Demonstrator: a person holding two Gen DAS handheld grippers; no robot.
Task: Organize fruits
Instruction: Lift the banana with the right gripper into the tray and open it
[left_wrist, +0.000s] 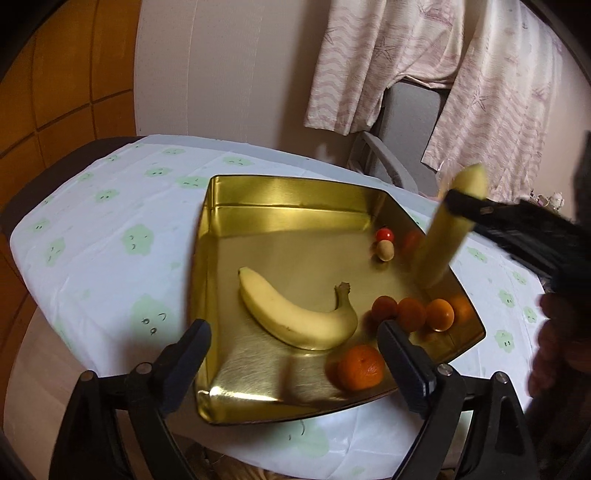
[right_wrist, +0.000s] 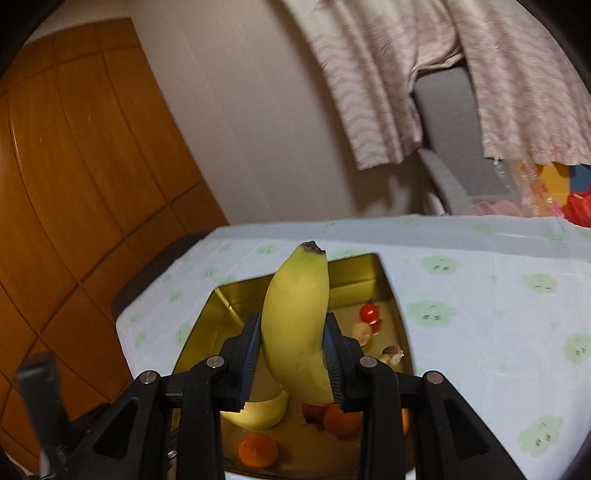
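Right gripper (right_wrist: 291, 363) is clenched on a banana (right_wrist: 295, 325), pads pinching its middle, stem end poking up over the gold tray (right_wrist: 397, 306). Left gripper (left_wrist: 291, 365) hangs released at the tray's six o'clock edge, nothing between its jaws. A second banana (left_wrist: 295, 314) lies flat mid-tray, a tangerine (left_wrist: 360, 367) at its five o'clock, small oranges (left_wrist: 439, 314) at three, a cherry tomato (left_wrist: 383, 233) towards one. That held banana looks soft and bruisable, so a gentle squeeze at the thick middle suits it. The tray sits on the cloth-covered counter (left_wrist: 110, 221).
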